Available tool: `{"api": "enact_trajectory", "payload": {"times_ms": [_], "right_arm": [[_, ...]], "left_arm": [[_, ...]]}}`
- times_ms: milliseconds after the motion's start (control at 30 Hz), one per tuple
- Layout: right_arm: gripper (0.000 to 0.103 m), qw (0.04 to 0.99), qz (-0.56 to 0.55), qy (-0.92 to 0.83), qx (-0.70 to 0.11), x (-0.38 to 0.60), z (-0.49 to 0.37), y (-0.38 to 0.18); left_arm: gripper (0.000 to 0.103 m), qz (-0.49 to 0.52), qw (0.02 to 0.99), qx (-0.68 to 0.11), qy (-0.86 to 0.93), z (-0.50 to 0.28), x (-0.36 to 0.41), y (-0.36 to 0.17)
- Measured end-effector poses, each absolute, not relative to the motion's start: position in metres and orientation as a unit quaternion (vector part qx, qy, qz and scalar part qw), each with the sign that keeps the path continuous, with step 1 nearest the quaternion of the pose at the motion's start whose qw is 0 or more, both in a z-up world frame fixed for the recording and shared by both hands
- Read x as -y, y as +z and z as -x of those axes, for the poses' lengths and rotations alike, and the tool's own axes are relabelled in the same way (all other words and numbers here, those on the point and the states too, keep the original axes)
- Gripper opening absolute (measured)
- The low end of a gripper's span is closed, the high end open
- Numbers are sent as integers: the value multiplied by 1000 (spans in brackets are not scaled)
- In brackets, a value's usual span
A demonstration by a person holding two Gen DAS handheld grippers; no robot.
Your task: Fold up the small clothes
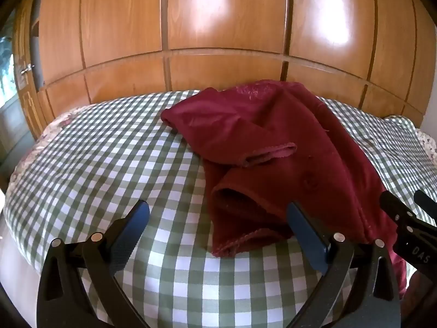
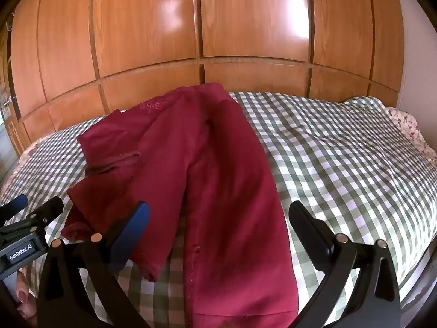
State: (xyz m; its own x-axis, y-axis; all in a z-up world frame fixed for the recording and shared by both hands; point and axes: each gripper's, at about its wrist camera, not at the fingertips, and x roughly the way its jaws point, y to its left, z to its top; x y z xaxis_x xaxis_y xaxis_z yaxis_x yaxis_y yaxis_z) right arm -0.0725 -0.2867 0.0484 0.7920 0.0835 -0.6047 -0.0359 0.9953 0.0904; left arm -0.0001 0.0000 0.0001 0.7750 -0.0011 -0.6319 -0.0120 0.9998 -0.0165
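A dark red garment [image 1: 275, 147] lies crumpled and partly folded on the green-and-white checked bed cover [image 1: 103, 158]. Its sleeve cuff opens toward me in the left wrist view. My left gripper [image 1: 218, 207] is open and empty, hovering just before the garment's near left edge. In the right wrist view the garment [image 2: 218, 180] runs lengthwise toward me, with its hem at the bottom. My right gripper [image 2: 218, 209] is open, its jaws either side of the garment's long panel, holding nothing. The left gripper [image 2: 32, 207] shows at the left edge there, and the right gripper [image 1: 409, 205] shows at the right edge of the left view.
A wooden panelled wardrobe [image 1: 224, 27] stands close behind the bed. The checked cover [image 2: 341, 147] spreads wide to the right of the garment. A floral sheet [image 2: 409, 125] shows at the bed's far right corner. A door [image 1: 21, 76] is at far left.
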Motion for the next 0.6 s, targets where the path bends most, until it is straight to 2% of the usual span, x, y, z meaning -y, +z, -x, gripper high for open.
{"api": "enact_trajectory", "payload": {"times_ms": [600], "right_arm": [[101, 945, -42, 32, -322, 287, 74, 44]], "left_arm": [[99, 9, 941, -337, 3, 1, 2, -2]]}}
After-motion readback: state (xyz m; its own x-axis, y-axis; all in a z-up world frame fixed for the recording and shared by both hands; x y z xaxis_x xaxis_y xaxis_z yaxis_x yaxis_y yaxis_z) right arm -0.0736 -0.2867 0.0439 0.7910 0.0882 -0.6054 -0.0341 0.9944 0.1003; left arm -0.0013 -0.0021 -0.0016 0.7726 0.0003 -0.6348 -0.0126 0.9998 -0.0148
